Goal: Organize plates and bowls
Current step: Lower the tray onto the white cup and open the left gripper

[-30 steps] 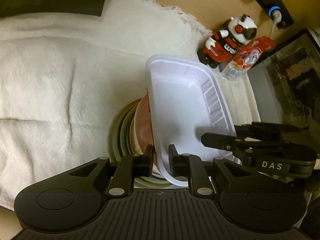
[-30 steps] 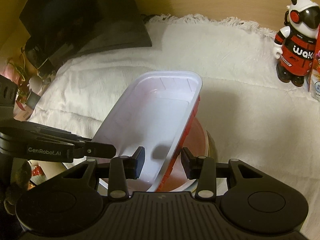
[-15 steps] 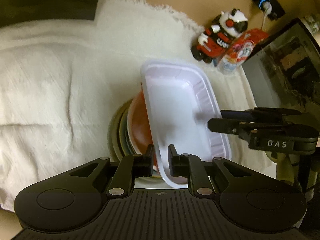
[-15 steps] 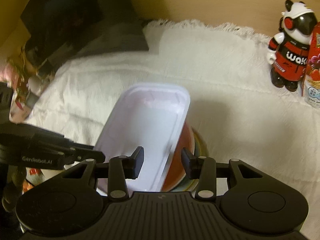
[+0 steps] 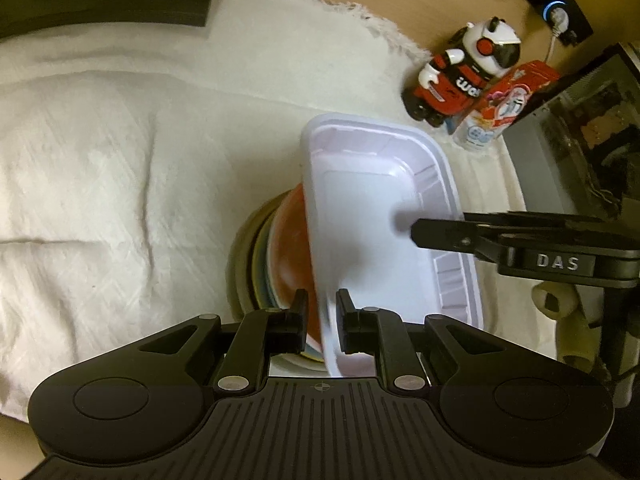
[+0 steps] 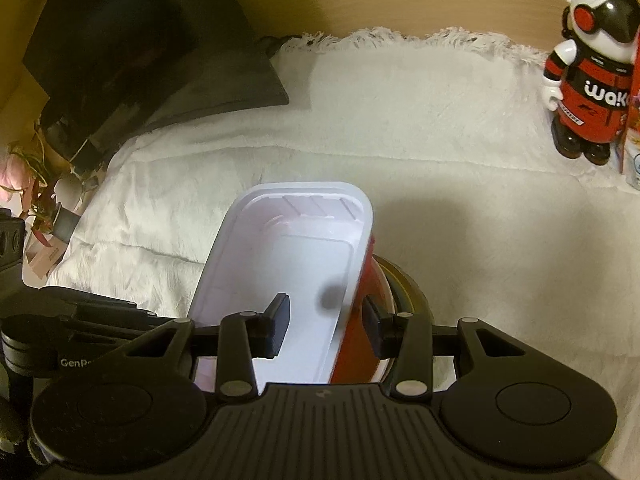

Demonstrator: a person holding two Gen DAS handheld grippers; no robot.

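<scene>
The left gripper is closed on the near left rim of the white rectangular tray, its two pads pinching the thin plastic edge between them. The right gripper is clamped across the tray's right wall, one finger inside the tray and the other outside against its red outer side. The tray hangs tilted between the two grippers, just above a stack of plates whose top piece is orange-red; whether the tray touches the stack cannot be told.

The left wrist view shows the rims of several plates in the stack, pale, bluish and olive, and the right gripper's finger reaching in from the right over the tray. The right wrist view shows only the stack's right edge past the tray, and the left gripper's arm at the left.

Everything rests on a white textured cloth with a fringed far edge. At the far right stands a red, white and black toy robot beside a colourful carton. A dark flat panel lies at the far left, against a tan wall.
</scene>
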